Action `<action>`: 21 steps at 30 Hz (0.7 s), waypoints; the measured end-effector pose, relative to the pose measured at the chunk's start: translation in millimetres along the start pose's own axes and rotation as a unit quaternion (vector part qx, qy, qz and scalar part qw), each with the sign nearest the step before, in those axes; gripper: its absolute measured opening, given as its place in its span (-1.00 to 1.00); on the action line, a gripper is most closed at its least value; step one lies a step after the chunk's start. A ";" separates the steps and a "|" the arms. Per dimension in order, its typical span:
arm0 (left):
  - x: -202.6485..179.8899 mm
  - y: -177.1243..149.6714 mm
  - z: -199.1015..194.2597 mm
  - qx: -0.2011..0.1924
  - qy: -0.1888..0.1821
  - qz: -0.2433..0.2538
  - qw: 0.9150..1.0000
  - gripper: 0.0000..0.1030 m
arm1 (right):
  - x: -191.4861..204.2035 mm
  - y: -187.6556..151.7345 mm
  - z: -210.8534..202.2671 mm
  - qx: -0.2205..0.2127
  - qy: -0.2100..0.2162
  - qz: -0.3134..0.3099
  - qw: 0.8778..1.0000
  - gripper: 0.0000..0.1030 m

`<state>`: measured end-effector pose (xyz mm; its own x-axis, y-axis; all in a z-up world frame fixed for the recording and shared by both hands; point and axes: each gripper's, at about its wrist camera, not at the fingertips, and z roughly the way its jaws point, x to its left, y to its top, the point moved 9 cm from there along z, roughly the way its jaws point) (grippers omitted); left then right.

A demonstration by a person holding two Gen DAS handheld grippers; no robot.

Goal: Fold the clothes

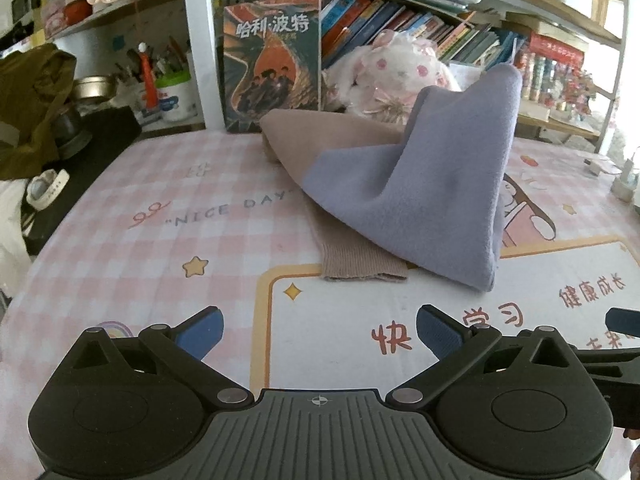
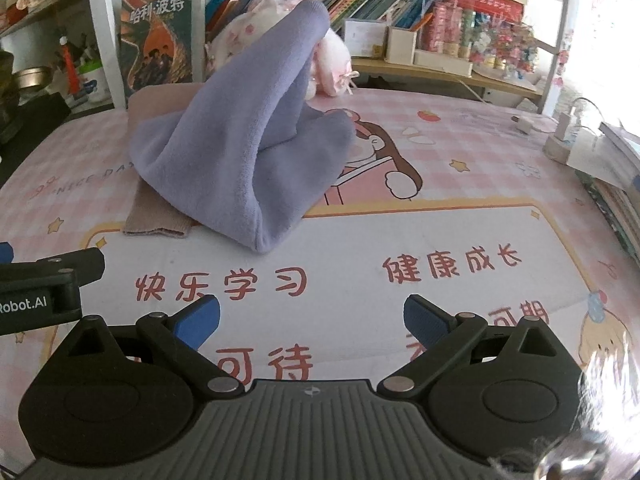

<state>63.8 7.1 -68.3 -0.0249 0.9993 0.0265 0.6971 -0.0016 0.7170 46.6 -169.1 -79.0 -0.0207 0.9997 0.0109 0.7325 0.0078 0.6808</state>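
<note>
Lilac fleece and tan knit make up one garment lying on the worktop, a pink checked mat with cartoon prints and Chinese lettering. It is not flat: part of the lilac cloth stands up in a tall peak that leans toward the plush toy and the shelf of books behind it. A tan ribbed cuff pokes out from under the lilac on the near side, its end toward the grippers, and more tan cloth shows at the far left of the heap.

Both grippers hang over the bare near part of the mat, with nothing between their fingers. The left gripper has its blue pads spread wide, and so does the right gripper; neither touches the garment.

The garment lies straight ahead of both, farther from the person. In the left wrist view it sits ahead and a little to the right, with the cuff almost on the centre line. In the right wrist view it sits ahead and to the left. The sleeve's long axis seems to run from the near cuff away toward the far left. By my reckoning the left gripper is better placed for the cuff, and the right for the near lilac corner.

Whether this heap is a half-made fold or a garment waiting to be spread, the pictures do not settle.
</note>
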 end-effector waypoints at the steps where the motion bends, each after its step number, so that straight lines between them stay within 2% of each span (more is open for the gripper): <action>1: -3.4 0.1 0.9 0.003 0.006 -0.003 1.000 1.00 | -1.9 1.2 2.6 0.001 0.005 -0.004 1.000 0.93; 4: -14.1 0.7 3.1 0.010 0.020 -0.014 1.000 1.00 | -9.7 5.6 10.7 0.006 0.022 -0.018 1.000 0.93; 8: -32.9 2.0 3.9 0.015 0.014 -0.041 0.999 1.00 | -27.2 14.2 20.6 0.011 0.049 -0.033 0.998 0.93; 18: -73.9 -0.6 1.3 0.013 0.068 -0.071 0.995 1.00 | -71.4 20.8 40.5 0.028 0.125 -0.054 0.990 0.92; 21: -86.0 6.6 -3.6 -0.017 0.089 -0.051 0.995 1.00 | -85.0 23.3 44.1 0.032 0.142 -0.048 0.988 0.90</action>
<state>68.0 -79.0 -63.3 -0.2226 0.9722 0.0730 0.6594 0.0950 0.7457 95.4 -252.9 -96.4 -0.2767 0.9476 0.1598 0.7586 0.1133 0.6416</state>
